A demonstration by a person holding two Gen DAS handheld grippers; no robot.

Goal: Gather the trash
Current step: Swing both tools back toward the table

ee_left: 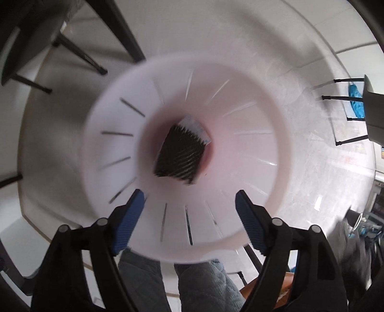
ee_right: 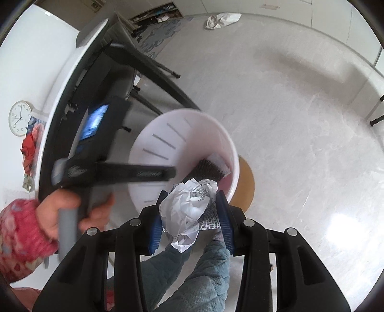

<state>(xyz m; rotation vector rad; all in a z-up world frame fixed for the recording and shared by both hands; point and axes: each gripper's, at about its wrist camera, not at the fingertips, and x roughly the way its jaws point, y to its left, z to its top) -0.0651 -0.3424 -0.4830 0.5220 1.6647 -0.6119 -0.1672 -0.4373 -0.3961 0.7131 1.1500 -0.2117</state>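
I look straight down into a white slotted trash bin [ee_left: 112, 153]. A dark ribbed wrapper [ee_left: 180, 156] lies at its bottom. My left gripper [ee_left: 189, 195] hangs over the bin's mouth, open, with nothing between its blue pads [ee_left: 129, 220]. In the right wrist view the same bin [ee_right: 163, 134] stands on the floor with the wrapper [ee_right: 208, 169] inside. My right gripper [ee_right: 191, 195] is shut on a crumpled ball of printed white paper [ee_right: 184, 211], just above the bin's near rim. A hand [ee_right: 60, 211] in a red sleeve holds the left tool's black body [ee_right: 100, 144] over the bin.
Black table legs [ee_left: 129, 31] and chair legs [ee_left: 79, 55] stand close behind the bin. A round wooden stool [ee_right: 247, 182] sits against its right side. The person's quilted grey-blue trouser legs [ee_left: 199, 283] are below. A white bag [ee_right: 223, 20] lies far off on the pale floor.
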